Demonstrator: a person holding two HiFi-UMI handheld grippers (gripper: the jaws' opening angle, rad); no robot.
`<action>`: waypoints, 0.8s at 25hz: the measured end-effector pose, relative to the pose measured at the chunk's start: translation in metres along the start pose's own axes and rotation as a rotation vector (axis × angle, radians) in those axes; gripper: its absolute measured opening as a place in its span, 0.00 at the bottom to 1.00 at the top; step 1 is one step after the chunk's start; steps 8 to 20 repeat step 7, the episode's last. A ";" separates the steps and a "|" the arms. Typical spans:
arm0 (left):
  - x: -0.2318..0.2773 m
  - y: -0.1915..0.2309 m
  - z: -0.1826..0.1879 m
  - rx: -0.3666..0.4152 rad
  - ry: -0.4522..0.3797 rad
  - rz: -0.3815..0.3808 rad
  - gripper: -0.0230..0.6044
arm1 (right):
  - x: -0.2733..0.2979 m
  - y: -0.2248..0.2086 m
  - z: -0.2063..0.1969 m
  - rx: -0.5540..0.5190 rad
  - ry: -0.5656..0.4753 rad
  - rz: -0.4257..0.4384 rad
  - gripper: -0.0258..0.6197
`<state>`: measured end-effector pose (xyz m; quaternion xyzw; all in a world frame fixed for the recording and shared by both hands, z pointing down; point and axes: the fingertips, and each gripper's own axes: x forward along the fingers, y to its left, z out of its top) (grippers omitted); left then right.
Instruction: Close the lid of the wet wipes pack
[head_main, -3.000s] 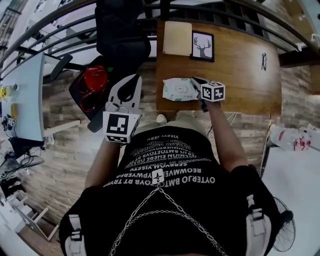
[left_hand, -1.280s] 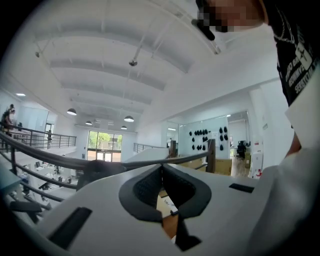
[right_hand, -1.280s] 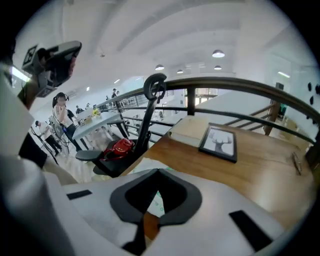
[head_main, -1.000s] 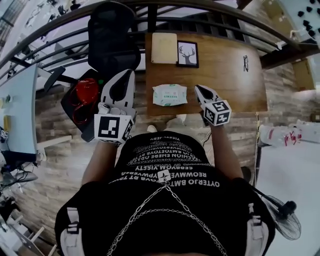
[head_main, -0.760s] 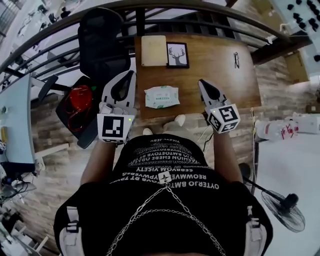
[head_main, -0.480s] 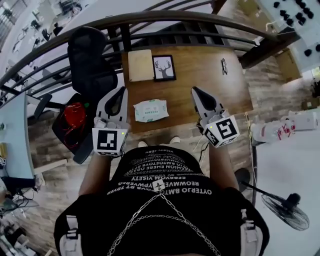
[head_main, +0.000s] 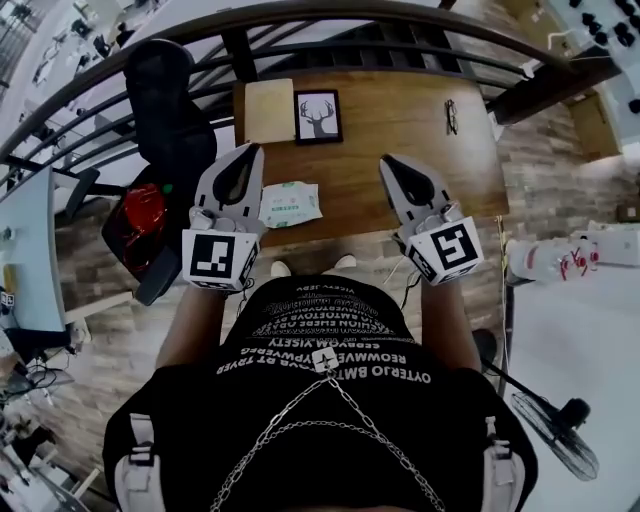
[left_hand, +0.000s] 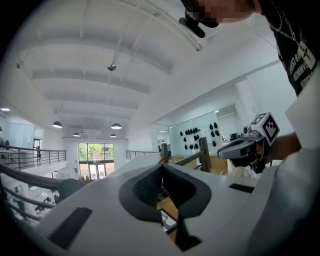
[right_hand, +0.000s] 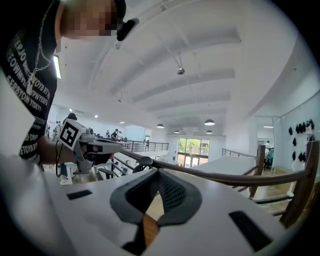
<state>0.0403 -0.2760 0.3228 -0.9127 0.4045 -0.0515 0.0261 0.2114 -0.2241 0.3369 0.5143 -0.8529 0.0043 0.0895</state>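
Observation:
The wet wipes pack (head_main: 290, 204), white with a green label, lies flat on the near left part of the wooden table (head_main: 400, 140); its lid looks down. My left gripper (head_main: 252, 150) hovers just left of the pack, raised above it, jaws together and empty. My right gripper (head_main: 384, 160) is held up to the right of the pack, well apart from it, jaws shut on nothing. In the left gripper view the closed tips (left_hand: 161, 167) point level, with the right gripper (left_hand: 245, 147) alongside. The right gripper view shows its closed tips (right_hand: 158, 172) and the left gripper (right_hand: 90, 145).
A framed deer picture (head_main: 318, 116) and a pale board (head_main: 269, 110) lie at the table's far left, with glasses (head_main: 451, 116) farther right. A black chair (head_main: 170, 100) and a red object (head_main: 140, 210) are left of the table. A curved railing (head_main: 330, 15) runs behind.
The right gripper left the pack's lid, pulled back to the right and rose. The left gripper drifted in beside the pack. The pack stayed on the table.

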 end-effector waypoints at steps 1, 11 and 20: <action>0.004 -0.003 0.002 0.007 0.000 0.007 0.08 | 0.000 -0.006 0.002 -0.003 -0.007 0.009 0.06; 0.023 -0.017 0.007 0.036 0.012 0.067 0.08 | 0.002 -0.040 0.011 -0.019 -0.060 0.054 0.06; 0.023 -0.017 0.007 0.036 0.012 0.067 0.08 | 0.002 -0.040 0.011 -0.019 -0.060 0.054 0.06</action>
